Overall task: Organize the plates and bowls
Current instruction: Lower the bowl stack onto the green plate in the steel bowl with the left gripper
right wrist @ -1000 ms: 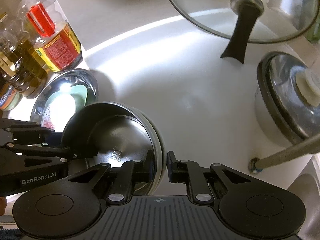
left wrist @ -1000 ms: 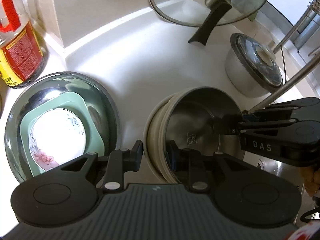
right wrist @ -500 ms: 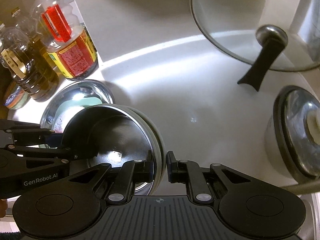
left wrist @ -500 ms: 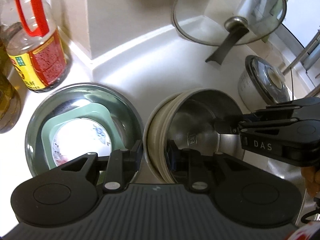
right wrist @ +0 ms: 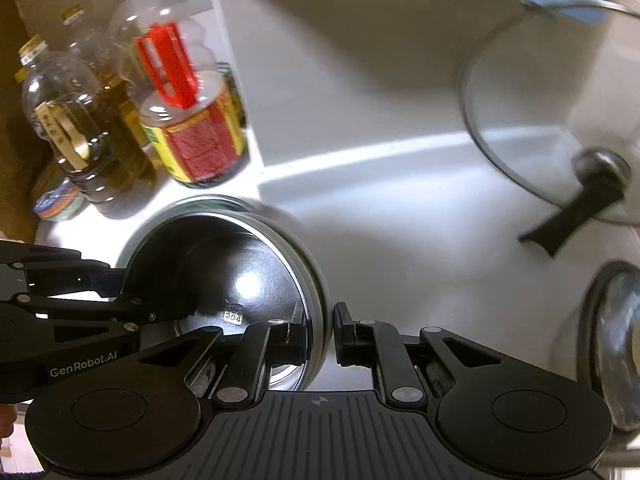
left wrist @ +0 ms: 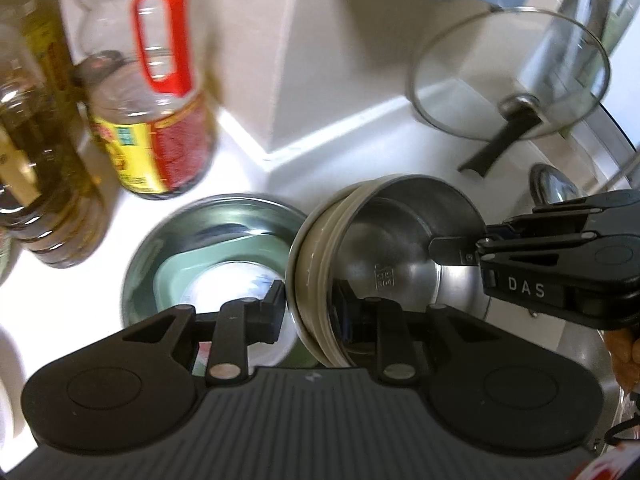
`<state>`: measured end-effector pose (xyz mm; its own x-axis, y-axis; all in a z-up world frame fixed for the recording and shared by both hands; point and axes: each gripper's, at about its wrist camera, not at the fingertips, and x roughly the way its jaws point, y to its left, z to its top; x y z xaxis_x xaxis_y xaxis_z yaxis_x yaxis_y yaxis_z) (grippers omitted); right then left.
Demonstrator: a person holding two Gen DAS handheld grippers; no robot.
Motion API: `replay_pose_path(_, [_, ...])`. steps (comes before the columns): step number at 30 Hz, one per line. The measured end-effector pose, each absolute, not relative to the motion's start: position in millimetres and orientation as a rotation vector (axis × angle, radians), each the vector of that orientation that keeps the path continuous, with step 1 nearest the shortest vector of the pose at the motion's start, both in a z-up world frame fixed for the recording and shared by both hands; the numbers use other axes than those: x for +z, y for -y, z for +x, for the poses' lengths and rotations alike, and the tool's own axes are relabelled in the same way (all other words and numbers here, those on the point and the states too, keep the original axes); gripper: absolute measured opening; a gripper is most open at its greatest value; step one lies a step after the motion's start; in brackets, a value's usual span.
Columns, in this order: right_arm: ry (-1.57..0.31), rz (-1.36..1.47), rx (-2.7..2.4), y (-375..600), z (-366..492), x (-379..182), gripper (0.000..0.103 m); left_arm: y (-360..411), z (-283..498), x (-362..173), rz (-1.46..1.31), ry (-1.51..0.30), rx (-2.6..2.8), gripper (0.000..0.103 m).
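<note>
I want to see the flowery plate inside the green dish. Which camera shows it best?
The left wrist view: the white patterned plate sits in the green square dish, partly behind a hand-held gripper finger. The right wrist view hides it behind the held bowls.

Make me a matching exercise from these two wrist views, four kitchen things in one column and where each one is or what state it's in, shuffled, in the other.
Things:
1. stack of bowls
2. glass lid
3. green square dish
4. red-handled bottle

Places or states:
A. nested inside the wide steel basin on the counter
B. propped up at the back, black handle pointing down
C. clamped at its rim from both sides by the left gripper and the right gripper
D. standing in the corner beside other oil bottles

Pairs: 1-C, 2-B, 3-A, 4-D
</note>
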<state>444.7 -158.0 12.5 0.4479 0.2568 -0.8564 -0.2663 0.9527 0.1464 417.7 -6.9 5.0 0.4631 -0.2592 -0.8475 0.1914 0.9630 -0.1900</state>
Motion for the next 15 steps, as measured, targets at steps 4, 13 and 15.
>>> replay_pose_path(4, [-1.054, -0.034, 0.371, 134.3, 453.4, 12.9, 0.013, -14.3, 417.8, 6.4, -0.086, -1.049, -0.227, 0.024])
replay_pose_path(13, [-1.086, -0.087, 0.452, 85.6, 469.3, -1.9, 0.013, -52.8, 418.6, -4.9, -0.121, -1.080, -0.135, 0.024])
replay_pose_path(15, [-1.096, -0.096, 0.462, 79.3, 471.6, -5.6, 0.013, -59.1, 418.8, -7.6, -0.124, -1.086, -0.124, 0.024])
